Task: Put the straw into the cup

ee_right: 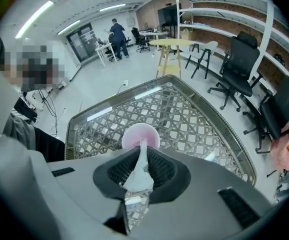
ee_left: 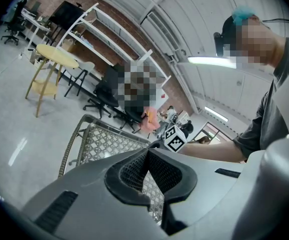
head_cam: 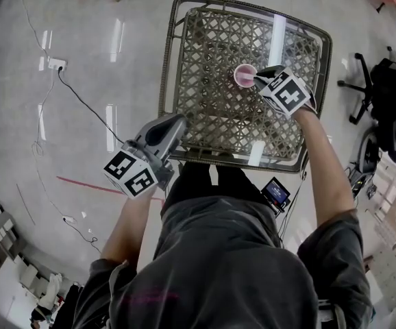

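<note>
Straw: a pale, paper-wrapped drinking straw (ee_right: 140, 171), pinched between the jaws of the right gripper (ee_right: 143, 150). Its upper end points towards the cup.
Cup: a small, round pink cup (head_cam: 244, 75), standing upright near the middle of the counter with its mouth open to the top.
Counter: a square woven-cane counter (head_cam: 165, 81) with a glass top. The cup is the only thing on it.
Right gripper: clamped on the straw and tilted steeply down, just beside the cup on its right in the head view. In the right gripper view the straw's tip lies over the near rim of the cup. I cannot tell whether it has passed inside.
Left gripper: the left gripper (head_cam: 177, 123) is held off the counter's near-left corner, well apart from the cup. Its jaws are together with nothing between them.
Done so far: the straw is picked up and lined up with the cup's mouth.
Left to do: by my judgement, lower the tip fully into the cup, then let go so the straw leans on the rim.
</note>
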Motion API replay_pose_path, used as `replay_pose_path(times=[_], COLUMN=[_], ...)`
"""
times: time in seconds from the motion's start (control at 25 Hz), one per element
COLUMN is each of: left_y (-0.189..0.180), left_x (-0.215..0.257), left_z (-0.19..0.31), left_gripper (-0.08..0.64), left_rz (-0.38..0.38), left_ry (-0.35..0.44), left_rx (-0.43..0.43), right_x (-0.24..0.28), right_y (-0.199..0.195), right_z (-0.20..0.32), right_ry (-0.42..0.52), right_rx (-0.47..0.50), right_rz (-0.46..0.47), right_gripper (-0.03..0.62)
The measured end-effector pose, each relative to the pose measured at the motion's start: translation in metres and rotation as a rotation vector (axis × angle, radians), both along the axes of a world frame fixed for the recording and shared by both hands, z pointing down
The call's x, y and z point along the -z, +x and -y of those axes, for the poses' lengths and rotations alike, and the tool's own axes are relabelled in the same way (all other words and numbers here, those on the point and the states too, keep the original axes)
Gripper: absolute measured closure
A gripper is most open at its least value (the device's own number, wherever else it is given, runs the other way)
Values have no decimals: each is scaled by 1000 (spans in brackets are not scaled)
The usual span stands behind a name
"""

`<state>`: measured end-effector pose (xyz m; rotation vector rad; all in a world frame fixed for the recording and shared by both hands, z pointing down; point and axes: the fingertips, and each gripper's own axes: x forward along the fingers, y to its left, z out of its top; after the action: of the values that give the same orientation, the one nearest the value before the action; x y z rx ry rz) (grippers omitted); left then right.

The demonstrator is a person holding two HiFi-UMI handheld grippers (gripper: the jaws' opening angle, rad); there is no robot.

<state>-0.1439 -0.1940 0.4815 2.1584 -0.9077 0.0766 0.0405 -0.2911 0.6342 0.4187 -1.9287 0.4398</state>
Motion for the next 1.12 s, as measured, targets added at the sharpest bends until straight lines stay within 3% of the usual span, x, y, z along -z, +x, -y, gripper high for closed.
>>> replay_pose_path(times=[1.12], left_y=[7], left_x=[0], left_z=[15], left_gripper=[549], left_rz=[-6], left_ry=[0], left_rx=[-3], right_x=[-13], right_y=[3], right_z=[4], right_ry=[-18], right_rx=[-38], right_rz=[32], right_gripper=[546])
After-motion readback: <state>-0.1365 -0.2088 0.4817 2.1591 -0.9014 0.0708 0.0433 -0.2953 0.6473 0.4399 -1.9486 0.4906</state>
